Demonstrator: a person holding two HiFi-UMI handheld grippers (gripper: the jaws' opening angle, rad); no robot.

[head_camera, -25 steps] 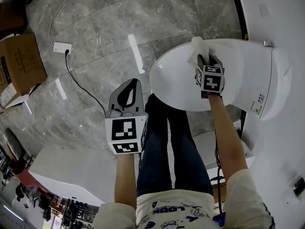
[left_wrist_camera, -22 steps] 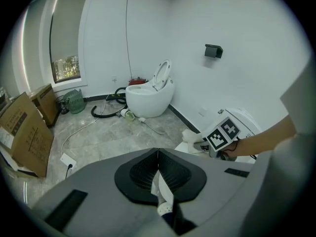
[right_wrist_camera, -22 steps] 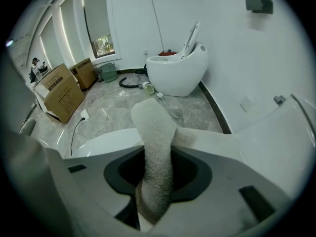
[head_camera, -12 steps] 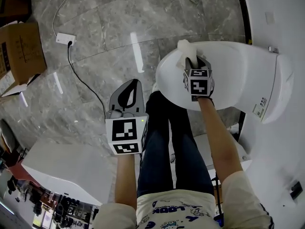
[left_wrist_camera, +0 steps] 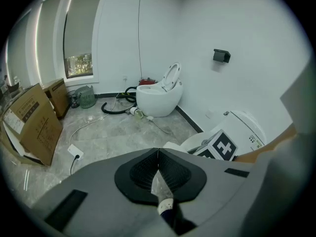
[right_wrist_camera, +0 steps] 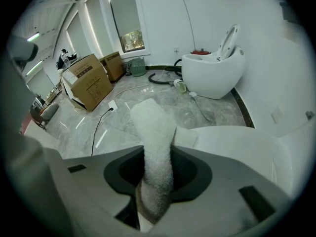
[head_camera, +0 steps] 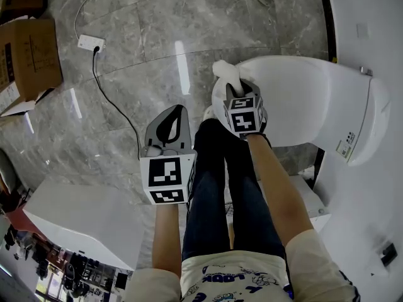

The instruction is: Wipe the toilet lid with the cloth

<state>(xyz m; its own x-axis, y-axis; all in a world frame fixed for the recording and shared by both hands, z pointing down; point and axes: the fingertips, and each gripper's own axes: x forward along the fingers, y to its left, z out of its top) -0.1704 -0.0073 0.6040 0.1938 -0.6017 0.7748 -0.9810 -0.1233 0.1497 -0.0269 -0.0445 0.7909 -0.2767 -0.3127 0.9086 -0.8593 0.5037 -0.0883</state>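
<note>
The right hand-held gripper (head_camera: 235, 88) has slid along the toilet lid (head_camera: 302, 99) from its middle to its front edge, towards the person, while the left hand-held gripper (head_camera: 171, 119) has stayed where it was.

Nearest the camera, the person's legs (head_camera: 217, 187) in dark jeans stand just in front of the toilet. The left hand-held gripper hangs over the floor (head_camera: 126, 61) beside the left leg. Its jaws are together with nothing gripped, and it is well clear of the lid.

The right arm reaches forward over the legs. The right hand-held gripper is clamped on the cloth (head_camera: 227, 73), a white, fluffy roll. In the right gripper view the cloth stands up between the two jaws and pokes out past their tips. In the head view its free end lies at the front rim of the closed lid, partly over the edge. The lid is white and glossy.

Beyond the rim is grey marble floor with streaks of reflected light. A white power strip (head_camera: 91, 42) lies on it with a dark cable (head_camera: 116, 115) trailing back towards the person. A cardboard box (head_camera: 25, 49) sits at the far left. Farthest off, by the white wall, the gripper views show a second toilet (right_wrist_camera: 215, 73) with its lid raised and a dark hose (left_wrist_camera: 116, 106) on the floor next to it.
</note>
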